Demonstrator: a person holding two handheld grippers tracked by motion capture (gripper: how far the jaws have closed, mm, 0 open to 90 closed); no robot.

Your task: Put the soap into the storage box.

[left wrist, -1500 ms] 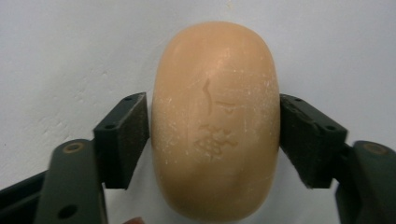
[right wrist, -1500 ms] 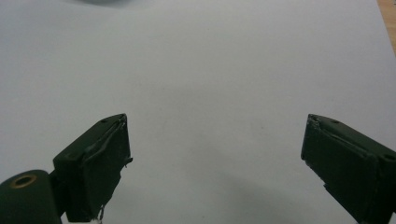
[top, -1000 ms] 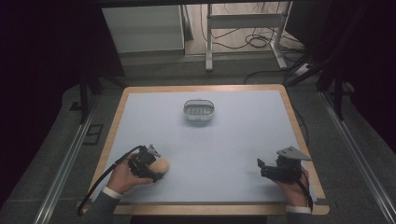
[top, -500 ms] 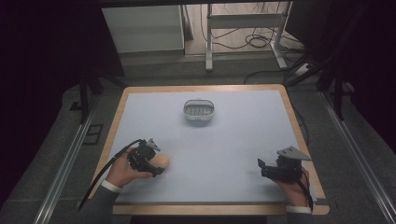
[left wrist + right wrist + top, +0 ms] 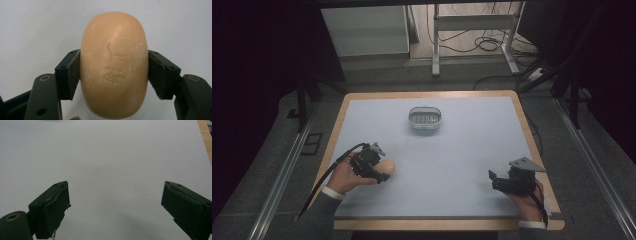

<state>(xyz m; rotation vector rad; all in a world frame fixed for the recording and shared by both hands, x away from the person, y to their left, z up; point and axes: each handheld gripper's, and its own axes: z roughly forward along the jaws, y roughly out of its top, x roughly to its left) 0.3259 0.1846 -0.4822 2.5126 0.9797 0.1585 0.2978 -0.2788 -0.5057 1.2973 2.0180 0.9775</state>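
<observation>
A peach-coloured oval bar of soap [image 5: 114, 65] with a stamped mark sits between the jaws of my left gripper [image 5: 114, 75], whose pads [image 5: 72, 72] press on both its sides. From above, that soap [image 5: 386, 167] and my left gripper [image 5: 381, 172] are at the front left of the white table [image 5: 462, 150]. A small grey soap dish [image 5: 425, 119] stands at the table's back centre, well away from both grippers. My right gripper [image 5: 493, 181] rests at the front right, jaws wide apart. In its own view my right gripper [image 5: 115, 207] has bare table between its jaws.
The table has a wooden rim [image 5: 532, 145], visible too at the upper right [image 5: 205, 140] of the right gripper view. A cable [image 5: 332, 167] trails from the left gripper off the front left. Beyond the table stand a white cabinet [image 5: 364, 30] and metal legs [image 5: 437, 45] with floor cables.
My left gripper and the soap have shifted slightly toward the table's left and back. The right gripper has not moved.
</observation>
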